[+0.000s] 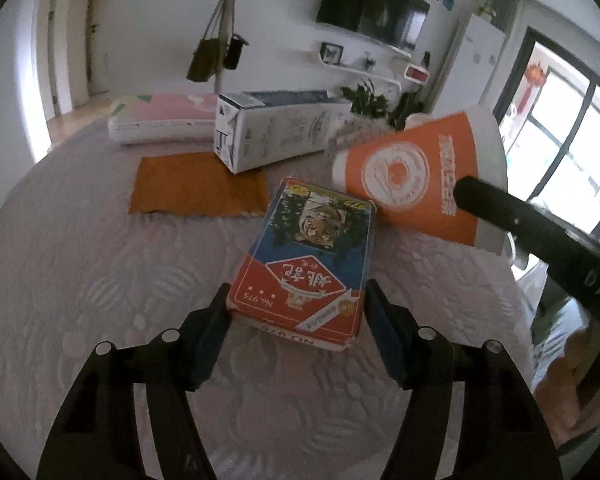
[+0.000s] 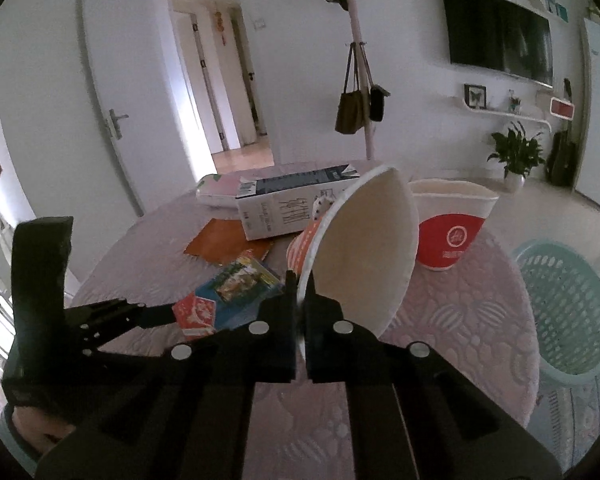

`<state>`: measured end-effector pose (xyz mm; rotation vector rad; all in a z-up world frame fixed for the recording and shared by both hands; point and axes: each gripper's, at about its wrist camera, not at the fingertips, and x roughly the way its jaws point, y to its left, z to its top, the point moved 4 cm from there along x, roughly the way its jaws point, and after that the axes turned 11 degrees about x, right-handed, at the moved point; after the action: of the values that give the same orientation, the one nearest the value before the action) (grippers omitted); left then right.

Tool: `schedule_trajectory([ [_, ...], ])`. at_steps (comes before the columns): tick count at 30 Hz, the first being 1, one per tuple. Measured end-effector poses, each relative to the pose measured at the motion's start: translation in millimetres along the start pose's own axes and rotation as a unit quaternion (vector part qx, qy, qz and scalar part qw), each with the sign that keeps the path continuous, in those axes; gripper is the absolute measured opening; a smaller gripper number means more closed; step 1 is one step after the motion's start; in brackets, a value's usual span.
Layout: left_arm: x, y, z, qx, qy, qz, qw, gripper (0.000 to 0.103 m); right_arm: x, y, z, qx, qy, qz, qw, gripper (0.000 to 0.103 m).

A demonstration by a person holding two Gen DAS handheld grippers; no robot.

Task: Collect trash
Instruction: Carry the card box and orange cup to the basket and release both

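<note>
Right gripper (image 2: 300, 300) pinching rim of orange cup (image 2: 360, 248), tipped near surface's middle. Left gripper (image 1: 298, 312) half-spread, straddling card box (image 1: 304, 256), contact unclear. Squeeze box sides squarely before lifting; basket (image 2: 568, 312) beyond right edge.

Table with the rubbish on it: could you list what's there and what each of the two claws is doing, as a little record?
surface: round table with pale patterned cover
left gripper: fingers either side of card box, gap on one side
right gripper: shut on rim of orange paper cup, cup tipped over
other litter: white carton, orange sheet, red paper cup
bin: green basket beside table
</note>
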<state>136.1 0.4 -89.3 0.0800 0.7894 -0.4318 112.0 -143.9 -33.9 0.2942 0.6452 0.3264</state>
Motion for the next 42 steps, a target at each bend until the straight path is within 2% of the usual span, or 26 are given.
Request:
schedule_trajectory([
  [6,-28.5,-0.3,-0.3,-0.025,-0.036,-0.002,0.9990,0.063,-29.1,-0.1,-4.6,-0.005,-0.024,0.000,1.000,0.002],
  [11,-49.5,-6.6,8.5,-0.028,-0.066,0.000,0.9974,0.063,-51.9,-3.9,-2.3,-0.003,-0.043,-0.001,0.999,0.002],
  [18,-56.7,-20.9,14.7,-0.022,-0.078,-0.010,0.9966,0.063,-70.4,-14.8,-11.5,-0.011,-0.046,-0.017,0.999,0.002],
  [24,-60.8,-34.9,30.7,-0.009,-0.092,-0.026,0.9953,0.063,-99.4,-30.1,0.0,-0.007,-0.085,-0.038,0.996,0.002],
  [33,-48.3,-95.8,81.7,0.042,-0.115,-0.056,0.9909,0.063,-137.3,-90.3,33.4,0.018,-0.149,-0.094,0.984,0.002],
  [38,-13.8,-139.6,112.7,0.066,-0.104,-0.080,0.9892,0.063,-144.0,-143.0,48.3,0.042,-0.167,-0.142,0.975,0.002],
  [42,20.1,-169.1,131.9,0.073,-0.087,-0.101,0.9883,0.063,-146.1,-197.4,54.7,0.106,-0.183,-0.179,0.961,0.002],
])
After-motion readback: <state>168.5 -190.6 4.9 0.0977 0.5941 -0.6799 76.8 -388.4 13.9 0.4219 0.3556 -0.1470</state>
